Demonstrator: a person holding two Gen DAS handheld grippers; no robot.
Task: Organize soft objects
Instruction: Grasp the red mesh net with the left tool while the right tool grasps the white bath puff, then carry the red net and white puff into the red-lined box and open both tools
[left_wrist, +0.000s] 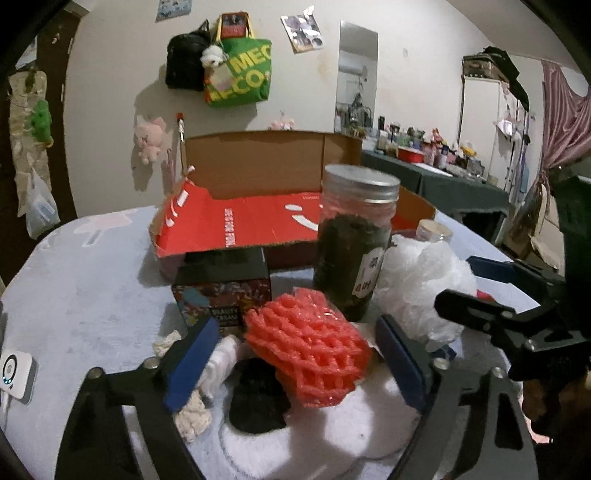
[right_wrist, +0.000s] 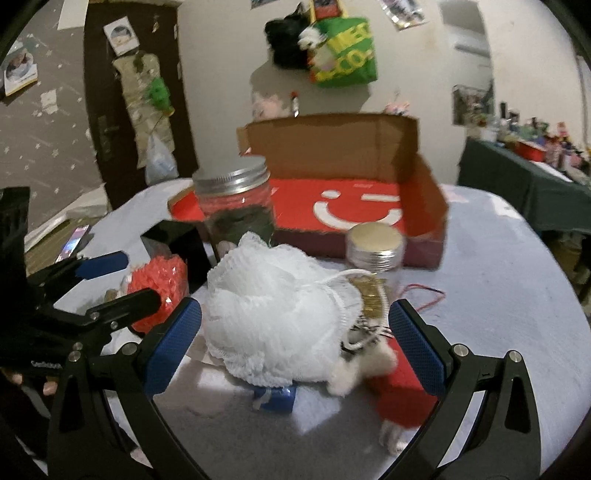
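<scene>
Our left gripper (left_wrist: 295, 354) has its jaws spread around the pink foam net (left_wrist: 308, 347), pads not pressing it; our right gripper (right_wrist: 295, 339) is spread likewise around the white mesh pouf (right_wrist: 273, 314), with gaps on both sides. Both soft things lie on the white towel (left_wrist: 325, 432) near the table's front edge, beside a black knit piece (left_wrist: 258, 402) and a red plush item (right_wrist: 399, 387) whose shape we can't quite make out through the blur.

We judge the risk lies just behind: the tall jar (left_wrist: 354, 240) and the small jar (right_wrist: 375, 254) stand close, and a forward reach or a snagged pouf cord could tip them. The two grippers also sit near each other. The open red box (right_wrist: 354, 206) at the table's back edge is empty; the table (right_wrist: 498, 295) to the right is bare.
</scene>
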